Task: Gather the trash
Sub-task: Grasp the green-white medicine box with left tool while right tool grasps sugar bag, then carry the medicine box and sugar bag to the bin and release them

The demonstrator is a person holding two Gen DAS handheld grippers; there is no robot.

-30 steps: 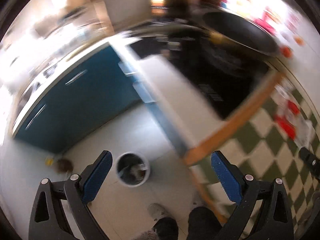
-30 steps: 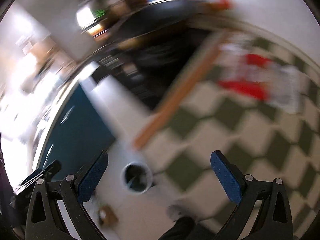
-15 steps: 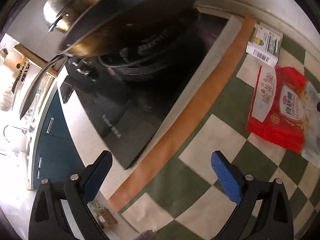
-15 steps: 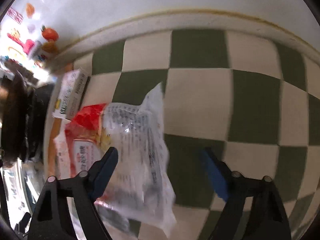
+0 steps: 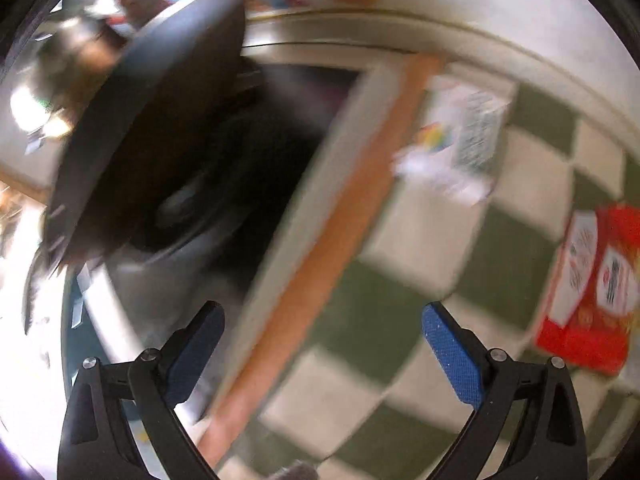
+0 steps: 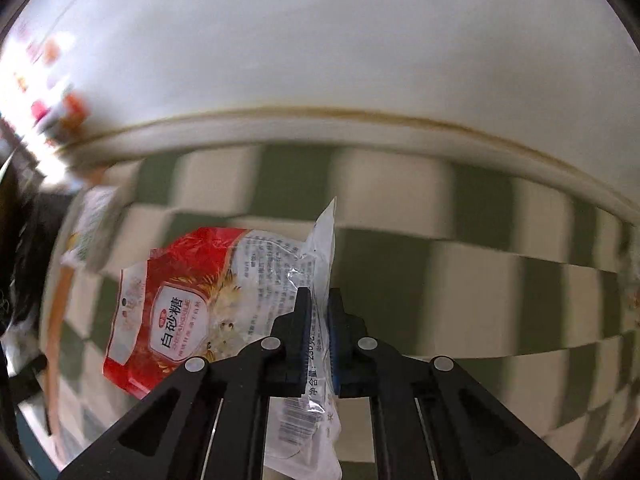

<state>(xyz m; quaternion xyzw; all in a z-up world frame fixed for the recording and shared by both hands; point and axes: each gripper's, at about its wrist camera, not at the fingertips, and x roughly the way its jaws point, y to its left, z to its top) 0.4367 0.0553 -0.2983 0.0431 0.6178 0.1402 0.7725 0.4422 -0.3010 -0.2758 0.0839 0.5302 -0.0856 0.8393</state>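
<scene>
A red and clear plastic sugar bag (image 6: 192, 300) lies on the green and white checked cloth (image 6: 460, 272). My right gripper (image 6: 319, 300) is shut on the bag's clear edge, which stands up pinched between the blue pads. In the left wrist view the same red bag (image 5: 592, 280) lies at the right, and a small white carton (image 5: 456, 140) lies blurred beyond it near the wall. My left gripper (image 5: 322, 320) hangs open above the cloth and its orange border, with nothing between its fingers.
A black stove top (image 5: 224, 184) with a dark pan (image 5: 152, 120) above it fills the left of the left wrist view. A white wall (image 6: 360, 40) runs behind the cloth. The counter's front edge and blue cabinet (image 5: 74, 344) lie lower left.
Both grippers swung from the floor and bin to the counter. The right gripper's jaws, wide a second ago, have come together on the sugar bag's clear edge. The left gripper stayed open and slid toward the carton.
</scene>
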